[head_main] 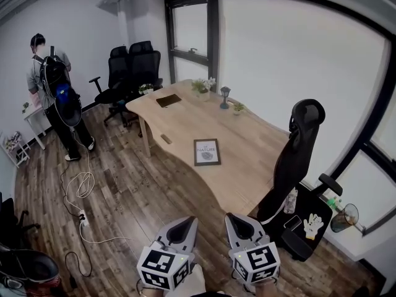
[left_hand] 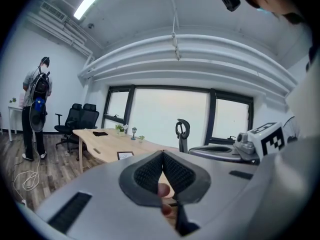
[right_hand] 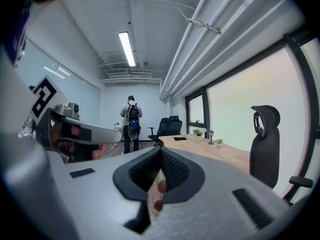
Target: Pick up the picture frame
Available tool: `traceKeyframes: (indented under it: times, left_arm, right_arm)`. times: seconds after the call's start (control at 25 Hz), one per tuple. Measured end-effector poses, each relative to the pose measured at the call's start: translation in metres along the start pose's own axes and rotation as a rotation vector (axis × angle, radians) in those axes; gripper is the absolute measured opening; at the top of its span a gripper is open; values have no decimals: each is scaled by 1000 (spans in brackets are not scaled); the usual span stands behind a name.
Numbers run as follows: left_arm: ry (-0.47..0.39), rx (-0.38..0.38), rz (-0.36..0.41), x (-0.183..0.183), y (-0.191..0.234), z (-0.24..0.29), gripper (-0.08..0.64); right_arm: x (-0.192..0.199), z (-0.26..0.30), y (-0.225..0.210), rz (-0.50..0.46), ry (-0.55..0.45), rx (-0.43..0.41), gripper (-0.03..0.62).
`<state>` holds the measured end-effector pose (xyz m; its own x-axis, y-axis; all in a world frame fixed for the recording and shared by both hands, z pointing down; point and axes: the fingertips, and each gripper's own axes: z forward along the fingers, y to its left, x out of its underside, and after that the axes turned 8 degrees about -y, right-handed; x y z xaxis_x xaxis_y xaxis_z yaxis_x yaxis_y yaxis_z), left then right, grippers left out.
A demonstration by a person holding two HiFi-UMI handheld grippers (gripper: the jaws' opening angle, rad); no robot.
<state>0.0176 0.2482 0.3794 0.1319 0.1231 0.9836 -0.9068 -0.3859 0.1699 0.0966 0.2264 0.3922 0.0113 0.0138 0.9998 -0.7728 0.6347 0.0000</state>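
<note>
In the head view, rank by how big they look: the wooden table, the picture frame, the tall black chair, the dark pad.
1. wooden table
2. tall black chair
3. picture frame
4. dark pad, only slightly smaller, and it lies farther from the camera, so that last pair is unsure.

Our left gripper point(head_main: 184, 224) and right gripper point(head_main: 236, 223) have smooth grey plastic shells; their pads point(left_hand: 150, 171) look black, ribbed and matt. Ahead of them we see a pale, matt wooden table point(head_main: 247, 159) on a darker wood-grain plank floor point(head_main: 124, 190).
</note>
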Motion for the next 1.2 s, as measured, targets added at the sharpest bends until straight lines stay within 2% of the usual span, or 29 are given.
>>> traceKeyframes:
  times: [0.56,1.2]
  left_arm:
    - [18,53,24,-13,43,34,5]
    - [19,86,6,-14,89,58,5]
  right_arm:
    - [-10,66,-5,-27,-1,8,2]
    - [-7,119,-4,-35,11,44,2]
